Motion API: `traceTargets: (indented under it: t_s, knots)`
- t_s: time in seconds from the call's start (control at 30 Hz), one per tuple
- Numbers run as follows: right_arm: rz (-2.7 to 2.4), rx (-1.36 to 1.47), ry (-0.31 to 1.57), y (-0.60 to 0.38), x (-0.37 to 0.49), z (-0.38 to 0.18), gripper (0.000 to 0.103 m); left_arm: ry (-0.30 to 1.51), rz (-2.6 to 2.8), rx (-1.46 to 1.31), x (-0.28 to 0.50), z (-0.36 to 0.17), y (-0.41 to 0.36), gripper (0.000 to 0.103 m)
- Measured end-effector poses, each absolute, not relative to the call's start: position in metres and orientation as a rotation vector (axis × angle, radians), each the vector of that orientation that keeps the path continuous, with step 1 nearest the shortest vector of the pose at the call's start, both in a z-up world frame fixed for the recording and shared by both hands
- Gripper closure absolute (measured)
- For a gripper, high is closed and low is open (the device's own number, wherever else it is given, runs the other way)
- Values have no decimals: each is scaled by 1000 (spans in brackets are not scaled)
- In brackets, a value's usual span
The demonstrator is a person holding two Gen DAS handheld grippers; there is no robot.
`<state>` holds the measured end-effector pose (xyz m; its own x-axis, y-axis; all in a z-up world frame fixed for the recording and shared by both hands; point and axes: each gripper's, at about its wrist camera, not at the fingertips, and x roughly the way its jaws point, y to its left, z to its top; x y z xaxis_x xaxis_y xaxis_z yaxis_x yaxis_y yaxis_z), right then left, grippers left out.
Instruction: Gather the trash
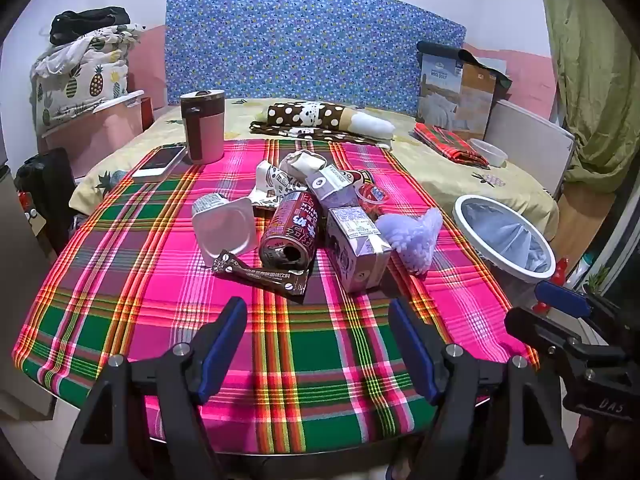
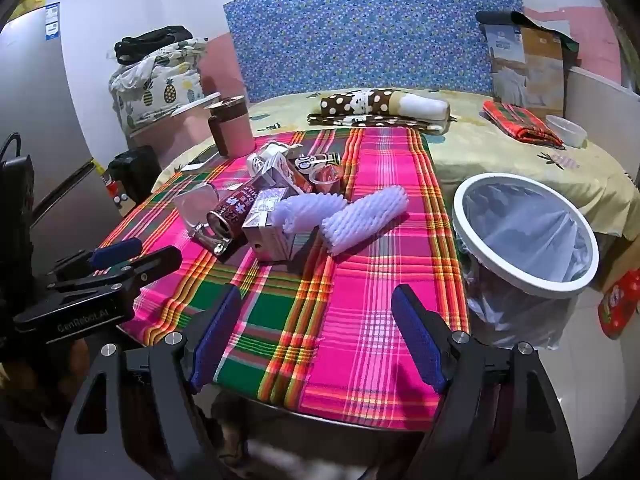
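Observation:
A heap of trash lies mid-table on the plaid cloth (image 1: 160,280): a dark red can (image 1: 290,226) on its side, a milk carton (image 1: 356,248), a white plastic cup (image 1: 224,232), a brown sachet (image 1: 262,274), and white foam netting (image 2: 362,220). A white-rimmed bin (image 2: 524,232) lined with a bag stands off the table's right edge. My left gripper (image 1: 318,310) hovers open over the near cloth, short of the heap. My right gripper (image 2: 316,300) is open too, nearer the bin, with nothing between its fingers.
A pink tumbler (image 1: 202,128) and a phone (image 1: 160,160) sit at the table's far left. Behind is a bed with a dotted bolster (image 1: 320,118), a folded plaid cloth (image 1: 448,142) and a white bowl (image 1: 488,152). A fridge (image 2: 36,128) stands left.

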<state>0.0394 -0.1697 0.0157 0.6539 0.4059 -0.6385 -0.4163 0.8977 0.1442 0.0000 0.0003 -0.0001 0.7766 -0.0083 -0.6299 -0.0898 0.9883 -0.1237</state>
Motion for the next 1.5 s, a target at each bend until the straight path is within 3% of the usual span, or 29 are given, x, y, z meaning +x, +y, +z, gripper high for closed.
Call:
traceTargets:
  t_s: [1.5]
  knots:
    - [459, -26, 711, -167, 36, 19, 24, 663, 39, -128, -4, 4, -4, 28]
